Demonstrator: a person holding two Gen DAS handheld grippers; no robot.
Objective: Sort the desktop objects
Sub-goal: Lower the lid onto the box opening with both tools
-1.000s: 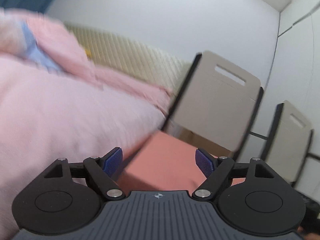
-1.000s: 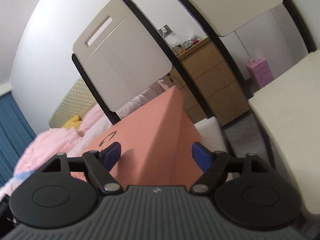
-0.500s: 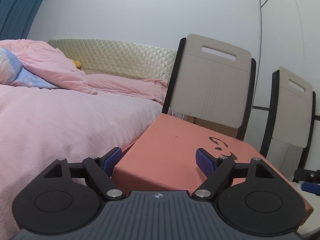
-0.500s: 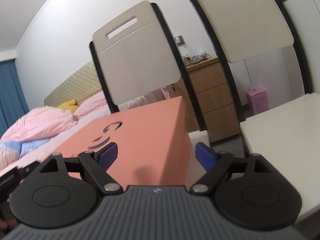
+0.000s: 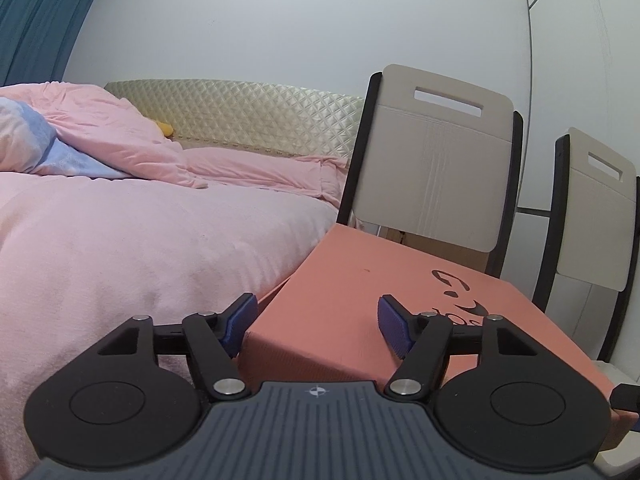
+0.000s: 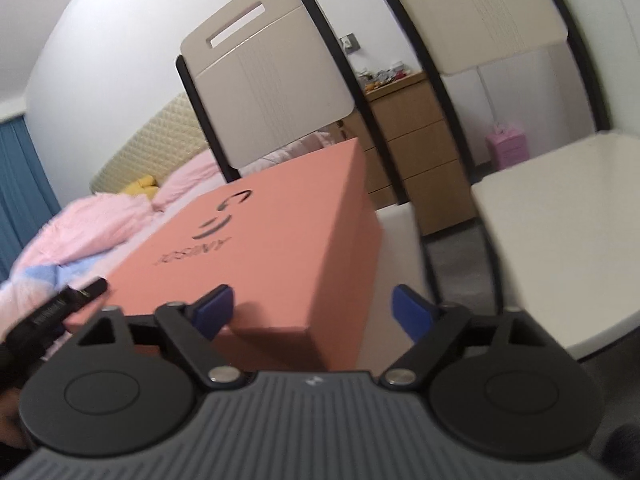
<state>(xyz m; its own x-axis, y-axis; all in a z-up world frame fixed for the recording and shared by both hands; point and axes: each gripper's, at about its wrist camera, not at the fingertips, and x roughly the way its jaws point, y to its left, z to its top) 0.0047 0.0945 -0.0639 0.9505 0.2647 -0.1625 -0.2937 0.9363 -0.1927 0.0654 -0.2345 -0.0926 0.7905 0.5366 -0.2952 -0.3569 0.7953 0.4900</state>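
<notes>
Left wrist — gripper [image 5: 316, 324] agape — box [image 5: 360, 292] corner

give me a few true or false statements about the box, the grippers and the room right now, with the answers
1. The salmon box carries a dark printed logo on its top face. True.
2. The left gripper is shut tight on a pen. False: its jaws stand open, with a corner of the box between them.
3. The right gripper is open. True.
4. The bed has green bedding. False: the bedding is pink.
5. A wooden drawer unit stands behind the chairs in the right wrist view. True.
6. The box lid is off. False: the box is closed.
</notes>
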